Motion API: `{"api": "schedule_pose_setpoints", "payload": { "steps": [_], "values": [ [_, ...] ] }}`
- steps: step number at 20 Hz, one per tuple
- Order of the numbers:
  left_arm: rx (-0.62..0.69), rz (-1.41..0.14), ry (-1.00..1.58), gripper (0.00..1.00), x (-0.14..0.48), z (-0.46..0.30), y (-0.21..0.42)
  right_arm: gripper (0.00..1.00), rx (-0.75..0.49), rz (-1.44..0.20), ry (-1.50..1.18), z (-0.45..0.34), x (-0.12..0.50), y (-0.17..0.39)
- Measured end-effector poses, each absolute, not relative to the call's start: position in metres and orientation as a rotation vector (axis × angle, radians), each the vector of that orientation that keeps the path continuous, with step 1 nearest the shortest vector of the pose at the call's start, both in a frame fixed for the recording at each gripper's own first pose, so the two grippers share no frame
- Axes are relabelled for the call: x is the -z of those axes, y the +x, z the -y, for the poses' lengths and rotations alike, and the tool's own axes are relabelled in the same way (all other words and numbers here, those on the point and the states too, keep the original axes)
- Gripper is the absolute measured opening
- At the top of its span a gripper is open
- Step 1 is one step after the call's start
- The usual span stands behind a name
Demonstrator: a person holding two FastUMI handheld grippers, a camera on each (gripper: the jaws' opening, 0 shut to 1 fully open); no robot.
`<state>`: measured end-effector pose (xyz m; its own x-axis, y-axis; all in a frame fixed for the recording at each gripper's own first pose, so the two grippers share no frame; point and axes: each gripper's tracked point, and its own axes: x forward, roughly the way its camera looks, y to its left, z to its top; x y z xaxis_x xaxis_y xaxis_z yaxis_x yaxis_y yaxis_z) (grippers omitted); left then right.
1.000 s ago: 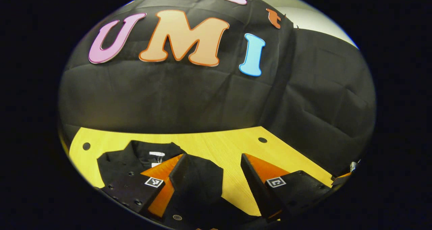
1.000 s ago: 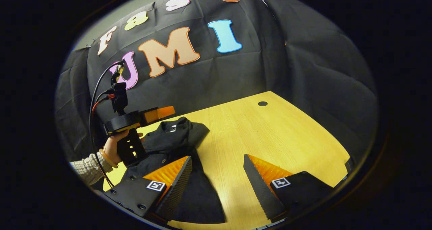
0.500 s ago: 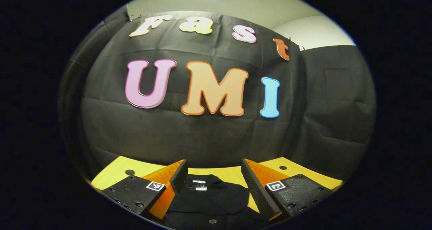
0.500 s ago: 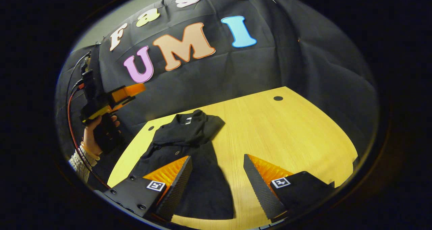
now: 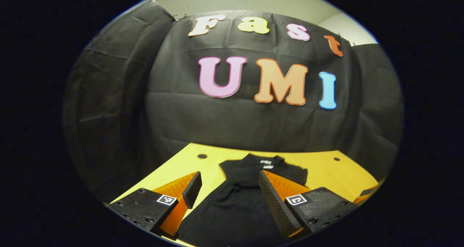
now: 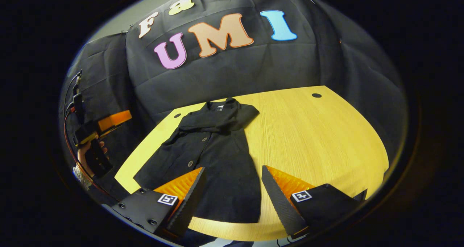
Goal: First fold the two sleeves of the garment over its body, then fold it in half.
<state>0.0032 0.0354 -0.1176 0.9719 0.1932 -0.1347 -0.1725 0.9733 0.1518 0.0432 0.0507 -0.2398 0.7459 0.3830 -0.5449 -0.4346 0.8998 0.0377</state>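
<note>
A: What's the garment (image 6: 214,156) made of?

B: Dark, matte cloth, soft and creased, with small round buttons down the front and a pale tag at the collar. It lies flat on the table (image 6: 319,138), collar toward the booth wall, hem toward the near edge. Both sleeves are folded across the chest into a rumpled band, and the body flares wider toward the hem.

A: And the table?

B: Yellow wood-grain, smooth, with rounded corners and small round dark holes near the back.

A: The right gripper (image 6: 232,192)?

B: Held above the hem, jaws wide apart, nothing between them. The inner faces of its fingers (image 6: 279,200) are ridged like saw teeth.

A: The left gripper (image 5: 226,191)?

B: Also wide open and empty, looking along the garment (image 5: 239,207) from the hem side toward the collar. In the right gripper view it (image 6: 105,122) sits off the table's left edge, gripped by a hand (image 6: 85,154) with cables rising from its top.

A: What has changed?

B: A second ago the left gripper was low over the collar. It has since pulled back and off to the side. The right gripper has risen, so the whole garment now shows. The garment itself has not shifted.
</note>
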Motion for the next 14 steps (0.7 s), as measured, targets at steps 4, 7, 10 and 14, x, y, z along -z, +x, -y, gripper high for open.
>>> {"api": "schedule_pose_setpoints", "payload": {
  "steps": [4, 7, 10, 14],
  "values": [
    [-0.304, -0.283, 0.138, 0.92, 0.181, -0.075, -0.052, 0.98, -0.423, -0.575, -0.154, -0.047, 0.265, 0.034],
    [-0.320, -0.456, 0.136, 0.94, 0.238, -0.083, -0.083, 0.98, -0.400, -0.577, -0.225, -0.044, 0.288, 0.027],
    [-0.320, -0.533, 0.152, 0.96, 0.263, -0.089, -0.088, 0.98, -0.371, -0.595, -0.283, -0.038, 0.310, 0.022],
    [-0.310, -0.606, 0.185, 0.96, 0.287, -0.097, -0.094, 0.98, -0.334, -0.650, -0.274, -0.035, 0.332, 0.024]
  ]
}}
